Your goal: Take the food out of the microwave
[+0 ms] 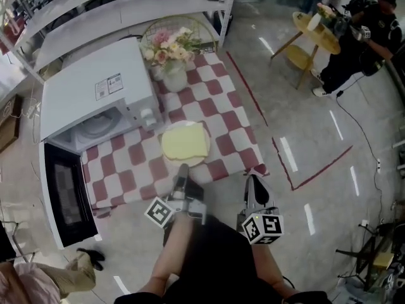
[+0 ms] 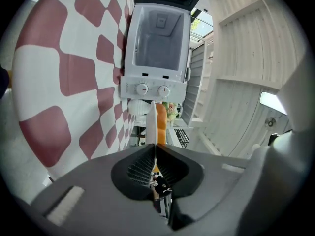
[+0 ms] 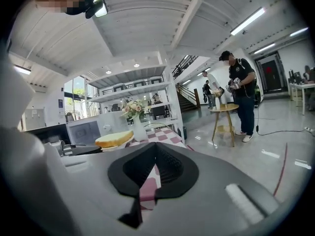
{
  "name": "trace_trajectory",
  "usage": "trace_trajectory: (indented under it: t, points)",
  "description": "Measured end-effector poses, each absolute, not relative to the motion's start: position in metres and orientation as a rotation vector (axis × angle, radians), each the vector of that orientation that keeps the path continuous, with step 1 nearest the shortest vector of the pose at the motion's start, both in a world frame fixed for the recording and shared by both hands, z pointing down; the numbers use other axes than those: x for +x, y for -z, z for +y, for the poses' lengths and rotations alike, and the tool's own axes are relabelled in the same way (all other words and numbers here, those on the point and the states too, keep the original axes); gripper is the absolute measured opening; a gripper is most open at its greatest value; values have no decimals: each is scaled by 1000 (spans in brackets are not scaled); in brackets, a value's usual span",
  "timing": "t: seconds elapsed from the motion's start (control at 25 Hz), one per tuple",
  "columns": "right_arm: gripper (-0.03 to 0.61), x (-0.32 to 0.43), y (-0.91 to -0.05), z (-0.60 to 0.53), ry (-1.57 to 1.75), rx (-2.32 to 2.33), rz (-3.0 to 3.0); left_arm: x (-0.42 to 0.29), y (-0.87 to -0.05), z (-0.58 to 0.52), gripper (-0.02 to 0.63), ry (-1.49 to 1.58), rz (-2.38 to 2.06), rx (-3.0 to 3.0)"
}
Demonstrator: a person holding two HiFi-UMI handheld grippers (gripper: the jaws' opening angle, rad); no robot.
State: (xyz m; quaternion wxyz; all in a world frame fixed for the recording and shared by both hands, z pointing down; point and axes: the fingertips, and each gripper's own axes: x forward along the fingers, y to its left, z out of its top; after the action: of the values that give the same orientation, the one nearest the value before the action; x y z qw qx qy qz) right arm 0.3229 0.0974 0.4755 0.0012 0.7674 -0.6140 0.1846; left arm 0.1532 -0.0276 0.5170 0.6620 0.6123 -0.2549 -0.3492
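Note:
A slice of yellow food (image 1: 185, 141) lies on a pale plate (image 1: 190, 161) over the red-and-white checked tablecloth (image 1: 228, 116). My left gripper (image 1: 183, 168) is shut on the plate's near rim. In the left gripper view the plate (image 2: 151, 124) shows edge-on between the pads, with the food (image 2: 161, 122) beside it. To the left stands the white microwave (image 1: 95, 94), its door (image 1: 63, 195) swung open and its cavity holding only the turntable. My right gripper (image 1: 253, 181) hovers past the table's front right corner, shut on nothing. The food (image 3: 114, 139) also shows in the right gripper view.
A vase of flowers (image 1: 172, 56) and a wire basket stand behind the plate. White shelving runs along the back. A person stands by a round wooden table (image 1: 319, 30) at the far right. Another person's leg (image 1: 69, 274) is at the lower left. Red tape lines mark the floor.

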Motion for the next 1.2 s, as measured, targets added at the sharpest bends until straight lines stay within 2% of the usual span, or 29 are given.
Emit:
trace_trajectory:
  t: [0.72,1.2]
  points:
    - [0,408,-473,158,-532,2724,-1596,239,-504,-9,23,646,-399,1423]
    - [0,429,-475,174,-519,2794,-1484,281,-493,21,23,569,-301,1439]
